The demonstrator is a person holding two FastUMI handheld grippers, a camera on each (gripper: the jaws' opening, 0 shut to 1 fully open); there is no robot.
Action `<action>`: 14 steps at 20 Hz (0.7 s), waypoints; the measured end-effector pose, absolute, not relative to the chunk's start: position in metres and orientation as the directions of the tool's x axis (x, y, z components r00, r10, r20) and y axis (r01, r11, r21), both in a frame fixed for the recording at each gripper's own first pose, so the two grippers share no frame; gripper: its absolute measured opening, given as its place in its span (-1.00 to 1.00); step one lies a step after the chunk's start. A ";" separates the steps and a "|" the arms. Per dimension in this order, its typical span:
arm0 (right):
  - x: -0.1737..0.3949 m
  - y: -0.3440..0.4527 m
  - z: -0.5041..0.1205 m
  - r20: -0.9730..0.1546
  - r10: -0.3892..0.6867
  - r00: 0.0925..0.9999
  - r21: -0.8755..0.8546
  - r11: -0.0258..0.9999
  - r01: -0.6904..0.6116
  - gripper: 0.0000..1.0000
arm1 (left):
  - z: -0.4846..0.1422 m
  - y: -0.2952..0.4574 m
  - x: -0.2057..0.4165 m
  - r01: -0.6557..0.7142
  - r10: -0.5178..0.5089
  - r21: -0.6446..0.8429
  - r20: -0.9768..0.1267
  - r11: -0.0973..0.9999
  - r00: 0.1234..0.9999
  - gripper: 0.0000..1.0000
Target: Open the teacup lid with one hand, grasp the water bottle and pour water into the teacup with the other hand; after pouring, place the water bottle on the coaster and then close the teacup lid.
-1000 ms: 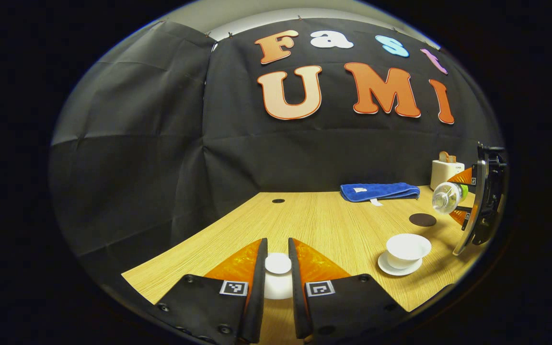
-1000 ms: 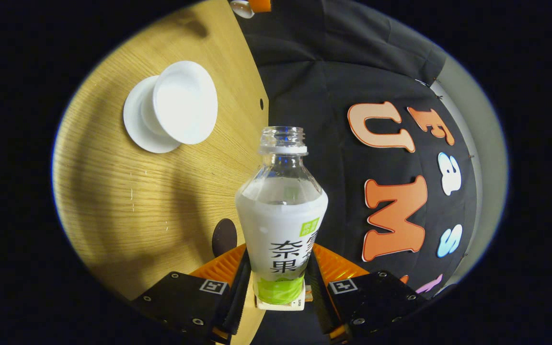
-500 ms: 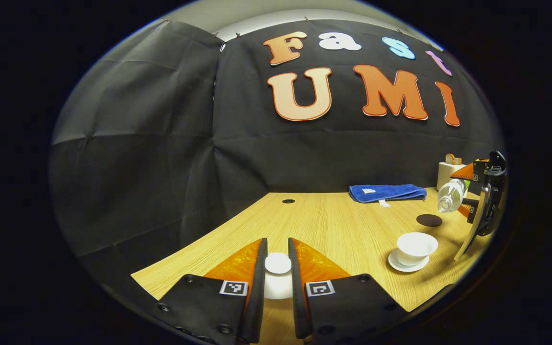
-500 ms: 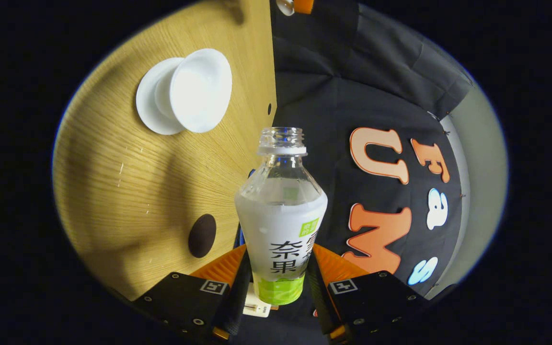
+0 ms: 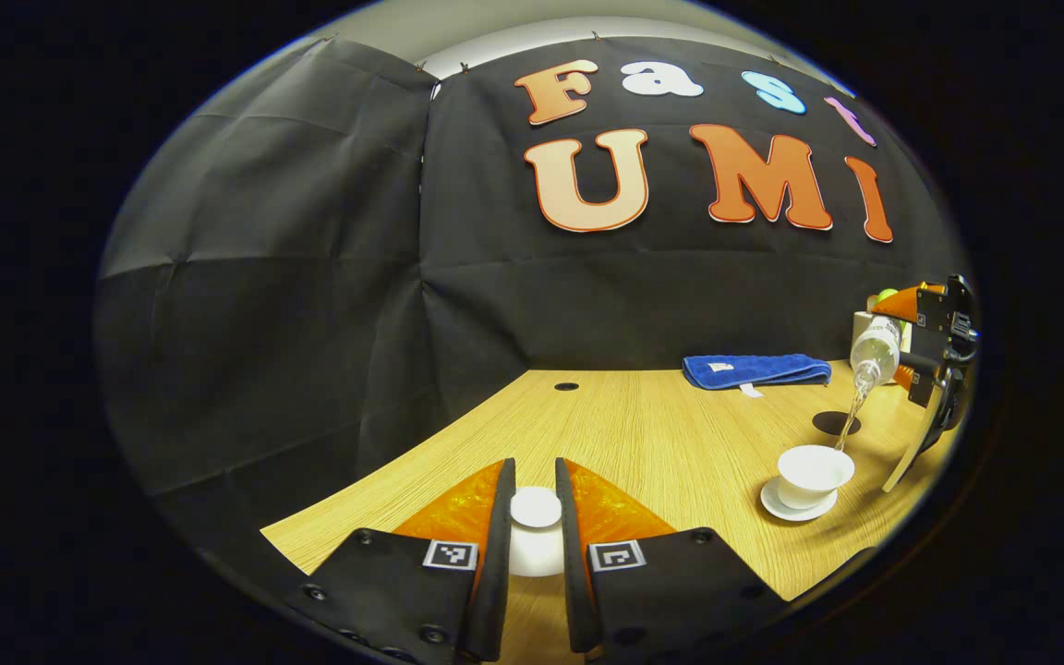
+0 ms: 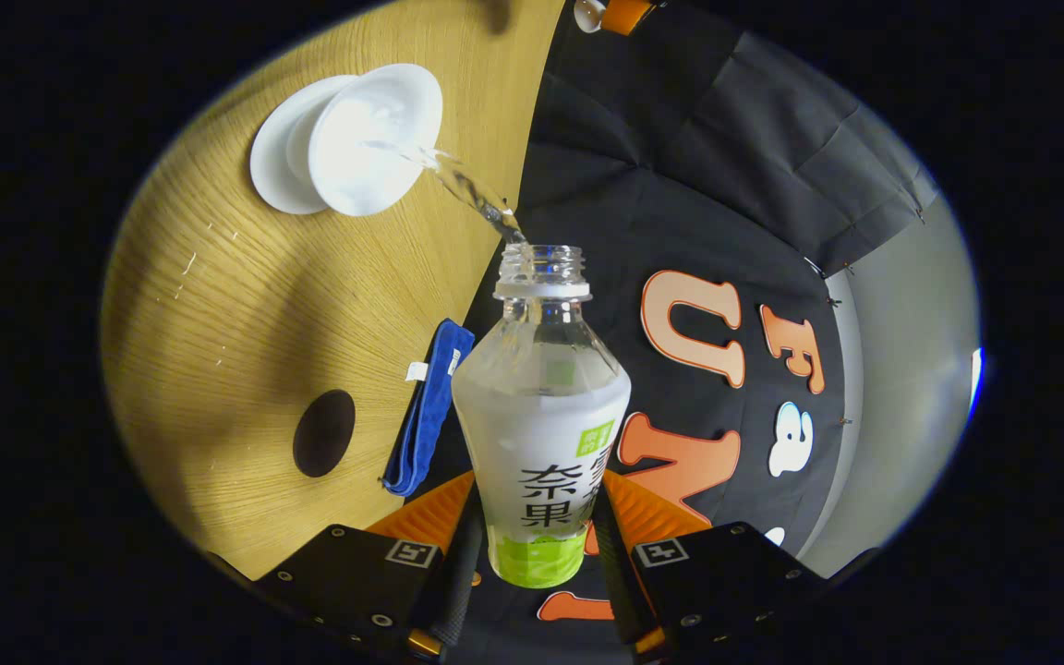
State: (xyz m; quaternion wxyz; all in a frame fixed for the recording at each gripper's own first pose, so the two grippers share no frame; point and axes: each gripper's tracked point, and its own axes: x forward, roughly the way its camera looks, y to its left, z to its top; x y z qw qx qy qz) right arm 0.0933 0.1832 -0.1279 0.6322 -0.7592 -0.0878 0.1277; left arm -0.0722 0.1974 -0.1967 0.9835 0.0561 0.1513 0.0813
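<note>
My right gripper (image 6: 534,554) is shut on a clear water bottle (image 6: 541,416) with a white and green label and no cap. The bottle is tipped, and a stream of water (image 6: 467,189) runs from its mouth into the white teacup (image 6: 370,139), which stands uncovered on its saucer (image 6: 269,152). In the left gripper view the same bottle (image 5: 872,346) pours into the teacup (image 5: 814,471) at the far right. My left gripper (image 5: 534,545) is shut on the white teacup lid (image 5: 535,531), held low over the table's near left. A dark round coaster (image 6: 323,432) lies on the wood.
A folded blue towel (image 5: 755,369) lies along the back of the wooden table (image 5: 643,434). A small white box (image 5: 864,323) stands behind the bottle at the back right. A round cable hole (image 5: 566,386) sits near the table's rear edge.
The right gripper has tipped the bottle further and raised it above the cup; water now flows into the teacup. The left gripper holds the lid still.
</note>
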 end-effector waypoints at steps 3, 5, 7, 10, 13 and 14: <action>0.098 0.186 -0.113 -0.033 0.308 0.951 -0.981 -0.194 0.029 0.25 | -0.198 0.197 -0.071 -0.140 0.174 0.133 -0.290 0.981 0.941 -0.41; 0.101 0.186 -0.102 0.005 0.318 0.948 -0.975 -0.207 0.074 0.32 | -0.200 0.196 -0.069 -0.137 0.170 0.132 -0.291 0.982 0.942 -0.41; 0.102 0.187 -0.093 0.030 0.330 0.944 -0.970 -0.218 0.107 0.25 | -0.199 0.196 -0.070 -0.134 0.167 0.131 -0.291 0.982 0.942 -0.41; 0.103 0.191 -0.083 0.067 0.351 0.934 -0.961 -0.229 0.155 0.25 | -0.201 0.196 -0.068 -0.132 0.165 0.130 -0.296 0.983 0.941 -0.41; 0.099 0.196 -0.079 0.090 0.376 0.922 -0.953 -0.237 0.190 0.25 | -0.203 0.195 -0.067 -0.132 0.165 0.129 -0.300 0.983 0.940 -0.41; 0.096 0.198 -0.080 0.091 0.388 0.917 -0.949 -0.244 0.198 0.25 | -0.203 0.194 -0.069 -0.129 0.163 0.128 -0.301 0.983 0.940 -0.40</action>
